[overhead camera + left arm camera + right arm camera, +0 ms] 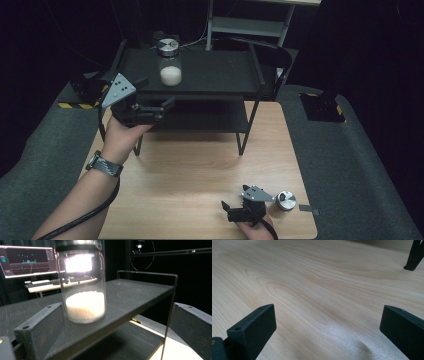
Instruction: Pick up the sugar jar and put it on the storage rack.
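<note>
We see the left gripper [156, 105] held at the front left edge of the shelf [215, 75], its jaws spread wide with nothing between the pads. The jar [170, 62] stands upright on the top deck, just beyond and a little to the right of those fingertips, clear of them. In the left gripper view the jar [83, 290] rises ahead of the left finger [40, 327] and inward of it, with the right finger [192, 325] well off to its other side; neither pad touches the glass. White grains fill the jar's lower part, and a metal lid [168, 46] sits on top.

Our right gripper [235, 210] lies low on the table [200, 165] at the near edge, its jaws also wide apart and gripping nothing. In its own view we find bare wood between the two fingers [252, 332], and a shelf foot [413, 257] far ahead past the right one. A second lid [286, 200] rests on the table just behind that gripper's body, to its right, away from the fingertips.
</note>
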Available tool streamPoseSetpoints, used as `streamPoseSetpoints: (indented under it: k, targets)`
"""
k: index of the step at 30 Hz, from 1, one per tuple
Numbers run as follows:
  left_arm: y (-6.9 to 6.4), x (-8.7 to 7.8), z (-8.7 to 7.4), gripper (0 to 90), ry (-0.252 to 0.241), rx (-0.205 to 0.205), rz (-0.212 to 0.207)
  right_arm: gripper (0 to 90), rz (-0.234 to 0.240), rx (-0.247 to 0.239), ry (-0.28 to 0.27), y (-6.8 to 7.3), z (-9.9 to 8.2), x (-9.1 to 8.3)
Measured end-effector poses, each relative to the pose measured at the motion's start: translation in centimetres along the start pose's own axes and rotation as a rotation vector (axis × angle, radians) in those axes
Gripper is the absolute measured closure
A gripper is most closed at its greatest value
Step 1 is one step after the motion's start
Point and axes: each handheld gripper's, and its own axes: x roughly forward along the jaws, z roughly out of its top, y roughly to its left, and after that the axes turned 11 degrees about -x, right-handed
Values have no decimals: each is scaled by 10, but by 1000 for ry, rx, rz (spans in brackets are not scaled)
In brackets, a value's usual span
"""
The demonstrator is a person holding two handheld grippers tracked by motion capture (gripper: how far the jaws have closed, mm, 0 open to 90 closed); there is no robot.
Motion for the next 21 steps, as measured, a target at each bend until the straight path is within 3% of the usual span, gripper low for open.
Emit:
streamPoseSetpoints:
  k: [13,21]
  targets:
    - [-1,-13,-28,2,51,-3,0,4,-1,0,4,1,1,0]
    - [-3,-21,-45,2,79,17,2,4,-1,0,5,1,1,0]
